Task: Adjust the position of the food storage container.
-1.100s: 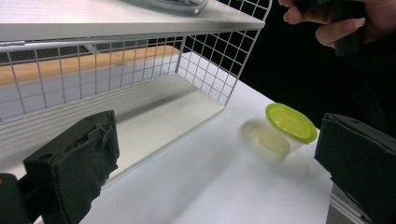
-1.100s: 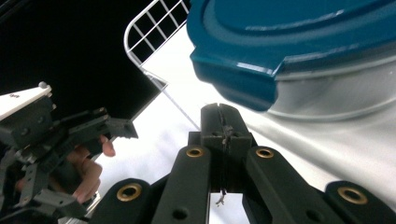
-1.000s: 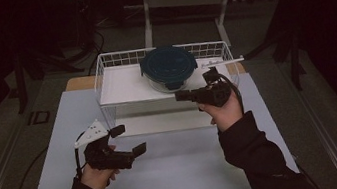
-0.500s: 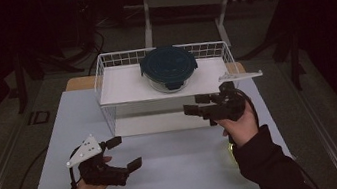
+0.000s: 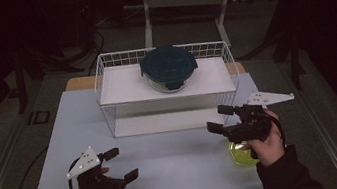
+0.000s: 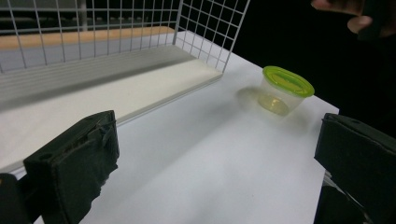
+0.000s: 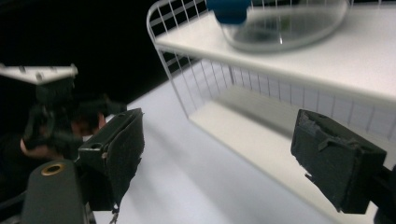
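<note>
Both hands have drawn back toward the near edge since the earlier frames. The right gripper (image 5: 220, 118) has left the upper shelf of the white wire rack (image 5: 104, 84); its jaws have just been opening and stand wide with nothing between them. The left gripper (image 5: 120, 163) has sunk low over the table, jaws wide and empty. Left on that shelf, well ahead of the right gripper and to its left, sits the round glass container with a dark blue lid (image 5: 168, 66). A small clear tub with a lime-green lid (image 6: 282, 89) stands on the pale blue-white tabletop (image 5: 178, 174) beneath the right hand. Beyond the table the room is dark, with grey floor, stand legs and trailing cables.
</note>
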Demonstrator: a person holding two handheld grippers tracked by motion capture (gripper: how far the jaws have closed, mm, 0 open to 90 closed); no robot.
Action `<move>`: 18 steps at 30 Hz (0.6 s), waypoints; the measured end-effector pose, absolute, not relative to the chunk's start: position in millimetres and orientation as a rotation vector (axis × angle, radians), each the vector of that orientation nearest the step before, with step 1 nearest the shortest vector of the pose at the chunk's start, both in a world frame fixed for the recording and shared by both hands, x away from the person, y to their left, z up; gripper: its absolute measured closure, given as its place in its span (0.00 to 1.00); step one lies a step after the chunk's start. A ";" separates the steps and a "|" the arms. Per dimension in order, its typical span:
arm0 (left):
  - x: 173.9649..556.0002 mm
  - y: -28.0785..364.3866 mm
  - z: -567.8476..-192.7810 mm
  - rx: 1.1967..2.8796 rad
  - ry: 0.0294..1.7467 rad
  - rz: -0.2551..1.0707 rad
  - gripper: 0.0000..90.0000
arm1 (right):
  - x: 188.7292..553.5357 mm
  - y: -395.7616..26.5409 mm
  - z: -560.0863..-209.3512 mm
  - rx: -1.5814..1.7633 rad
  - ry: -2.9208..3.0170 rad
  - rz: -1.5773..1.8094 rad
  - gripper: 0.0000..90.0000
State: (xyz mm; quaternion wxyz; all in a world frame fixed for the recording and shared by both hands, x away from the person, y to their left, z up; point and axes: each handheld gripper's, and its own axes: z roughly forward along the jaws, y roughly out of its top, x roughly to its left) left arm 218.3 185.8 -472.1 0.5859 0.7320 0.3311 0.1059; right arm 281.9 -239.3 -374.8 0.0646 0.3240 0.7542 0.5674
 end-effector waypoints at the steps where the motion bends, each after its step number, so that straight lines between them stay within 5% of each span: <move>1: 218.5 185.8 -472.5 1.706 0.758 0.241 0.00 | 279.5 -241.4 -377.0 0.987 2.293 1.696 0.18; 12: 217.7 186.5 -475.9 1.702 0.732 0.256 0.00 | 258.6 -265.5 -410.2 1.039 2.312 1.641 0.16; 18: 216.7 188.4 -476.1 1.698 0.733 0.263 0.00 | 249.9 -286.7 -425.9 1.069 2.309 1.542 0.37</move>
